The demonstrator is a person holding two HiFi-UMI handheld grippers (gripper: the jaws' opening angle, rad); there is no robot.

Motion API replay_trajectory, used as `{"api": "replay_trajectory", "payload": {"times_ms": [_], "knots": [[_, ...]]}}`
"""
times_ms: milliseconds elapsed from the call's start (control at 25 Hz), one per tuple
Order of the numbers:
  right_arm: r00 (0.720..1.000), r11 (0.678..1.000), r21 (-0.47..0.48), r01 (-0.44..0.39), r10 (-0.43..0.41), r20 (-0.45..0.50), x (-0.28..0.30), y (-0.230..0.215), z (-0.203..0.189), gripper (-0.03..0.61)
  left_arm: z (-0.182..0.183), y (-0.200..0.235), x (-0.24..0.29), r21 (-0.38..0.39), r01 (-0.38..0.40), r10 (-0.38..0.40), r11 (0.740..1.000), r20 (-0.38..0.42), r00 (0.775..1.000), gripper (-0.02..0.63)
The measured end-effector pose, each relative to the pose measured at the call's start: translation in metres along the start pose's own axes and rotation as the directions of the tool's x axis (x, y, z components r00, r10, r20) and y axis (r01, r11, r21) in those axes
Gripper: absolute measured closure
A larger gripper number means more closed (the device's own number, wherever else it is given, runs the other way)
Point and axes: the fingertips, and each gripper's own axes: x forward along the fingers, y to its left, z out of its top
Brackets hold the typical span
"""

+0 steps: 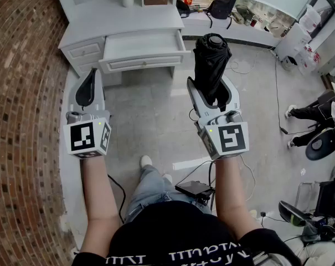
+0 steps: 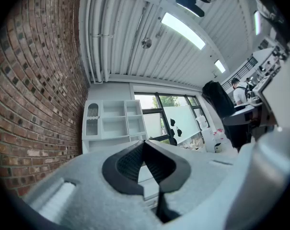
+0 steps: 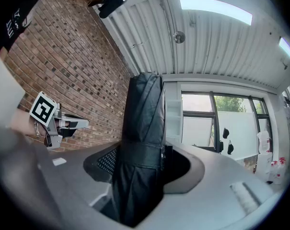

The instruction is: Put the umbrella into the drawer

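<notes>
**While the Drawer Waits, the Umbrella Sits in My Gripper**

Since my right gripper (image 1: pixel 211 86) is closed on the black umbrella (image 1: pixel 211 60), the picking-up part looks done. The umbrella is folded and strapped shut. It sticks up from between the jaws, high over the floor. My left gripper (image 1: pixel 91 76) has its jaws pressed together with nothing in them.

The drawer (image 1: pixel 142 46) is already pulled out under the white tabletop (image 1: pixel 128 18) — I can see its pale bottom, and it looks bare. It is ahead of me, a bit to the left of the umbrella, and the two are well apart.

So what is left, I think, is the carrying and the putting down — bring the umbrella over the open drawer, lay it inside, and let go. The task does not say to push the drawer shut after that.
</notes>
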Motion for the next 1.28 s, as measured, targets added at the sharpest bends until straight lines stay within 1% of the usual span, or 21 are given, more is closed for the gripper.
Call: {"api": "replay_trajectory", "payload": {"times_ms": [200, 360, 520, 680, 840, 920, 1080, 1280], "knots": [[1.000, 1.000, 0.002, 0.012, -0.012, 0.005, -0.005, 0.002, 0.009, 0.322, 0.012, -0.001, -0.007, 0.010, 0.019, -0.019, 1.000, 0.019, 1.000, 0.615], [1.000, 1.000, 0.001, 0.016, -0.016, 0.019, -0.018, 0.002, 0.010, 0.322, 0.017, -0.007, -0.023, 0.020, 0.013, -0.014, 1.000, 0.036, 0.999, 0.615], [1.000, 1.000, 0.014, 0.005, -0.005, 0.028, -0.012, 0.001, 0.006, 0.322, 0.010, -0.002, -0.017, 0.011, 0.000, -0.001, 1.000, 0.046, 0.999, 0.615], [1.000, 1.000, 0.003, 0.010, -0.010, 0.006, -0.012, -0.005, 0.001, 0.322, 0.009, -0.001, -0.015, 0.012, -0.011, 0.011, 1.000, 0.058, 0.998, 0.615], [0.999, 1.000, -0.007, 0.022, -0.022, 0.033, -0.003, -0.007, -0.009, 0.322, -0.005, -0.002, -0.010, -0.001, 0.000, 0.000, 1.000, 0.069, 0.998, 0.615], [0.999, 1.000, -0.003, 0.025, -0.025, 0.025, 0.007, -0.013, -0.015, 0.322, -0.011, -0.001, 0.001, -0.006, 0.001, -0.001, 1.000, 0.066, 0.998, 0.615], [1.000, 1.000, -0.006, 0.019, -0.019, 0.005, 0.056, -0.038, -0.023, 0.322, -0.017, 0.014, 0.054, -0.016, 0.000, 0.001, 1.000, 0.058, 0.998, 0.615], [1.000, 1.000, 0.006, 0.016, -0.016, -0.007, 0.091, -0.055, -0.024, 0.322, -0.018, 0.028, 0.089, -0.022, -0.010, 0.011, 1.000, 0.058, 0.998, 0.615]]}}
